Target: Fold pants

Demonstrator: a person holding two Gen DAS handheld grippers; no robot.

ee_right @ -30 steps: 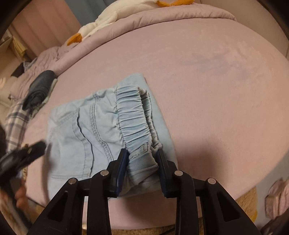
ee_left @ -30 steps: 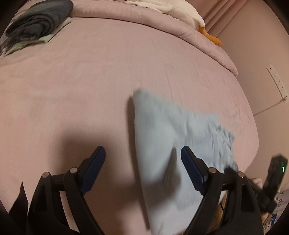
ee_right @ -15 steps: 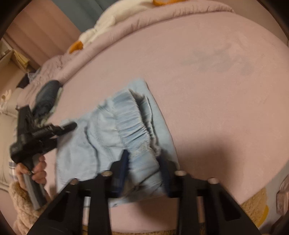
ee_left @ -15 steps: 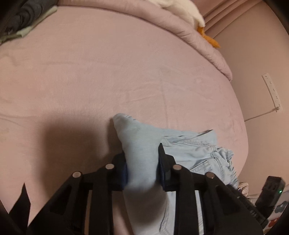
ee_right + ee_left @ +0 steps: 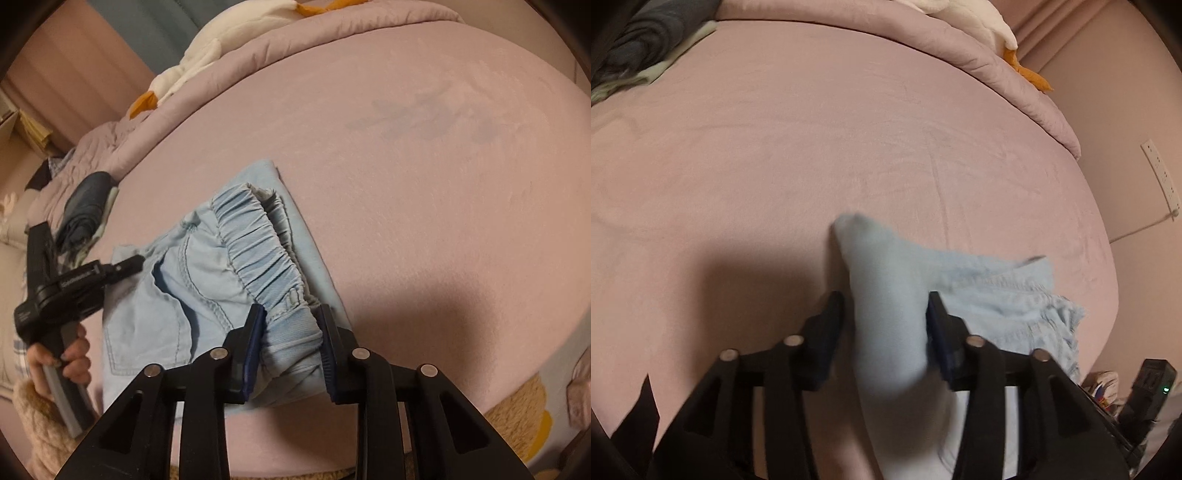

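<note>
Light blue denim pants (image 5: 207,280) lie folded on the pink bed near its front edge. My right gripper (image 5: 290,314) is shut on the gathered elastic waistband (image 5: 258,243) at the bundle's right side. My left gripper (image 5: 886,302) is shut on the folded left edge of the pants (image 5: 886,295); that edge is raised into a peak. The left gripper also shows in the right wrist view (image 5: 125,267), held by a hand at the pants' left side.
A pink duvet (image 5: 923,48) with a white and orange plush toy (image 5: 982,22) lies along the far side. Dark folded clothes (image 5: 646,44) sit at the far left. A wall with a power strip (image 5: 1160,177) is to the right.
My left gripper was open beside the pants a second ago; it has closed on their left edge and lifted it. My right gripper has kept its hold on the waistband.
</note>
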